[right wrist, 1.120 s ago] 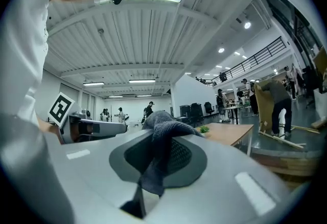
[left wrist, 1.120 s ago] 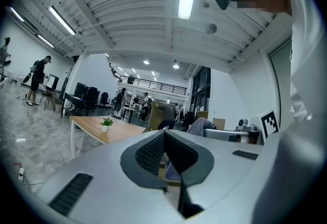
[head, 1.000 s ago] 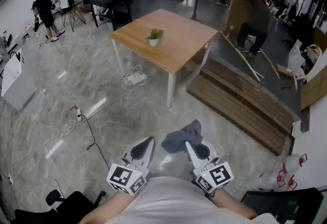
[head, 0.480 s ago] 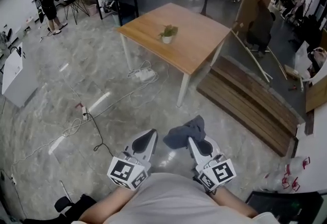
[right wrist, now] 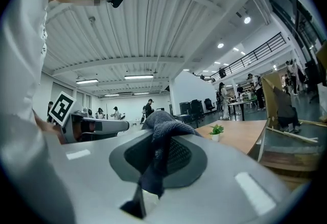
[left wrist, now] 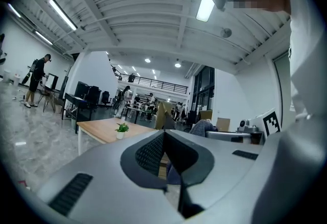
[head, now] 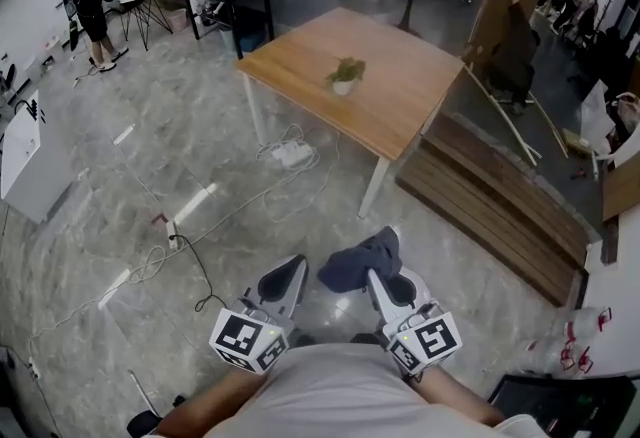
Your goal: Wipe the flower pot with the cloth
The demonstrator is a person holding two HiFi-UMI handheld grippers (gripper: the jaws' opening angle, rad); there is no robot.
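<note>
Left gripper [head: 292, 268]: level, lower centre, clenched empty. Right gripper [head: 374, 274]: level, grasping cloth [head: 355, 261]. Flower pot [head: 344, 78]: blurred.

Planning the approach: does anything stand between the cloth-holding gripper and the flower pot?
Nothing visible does. From the right gripper and its cloth, bare floor leads to the table, where the flower pot stands alone. A power strip lies left of that line, wooden boards right of it.
</note>
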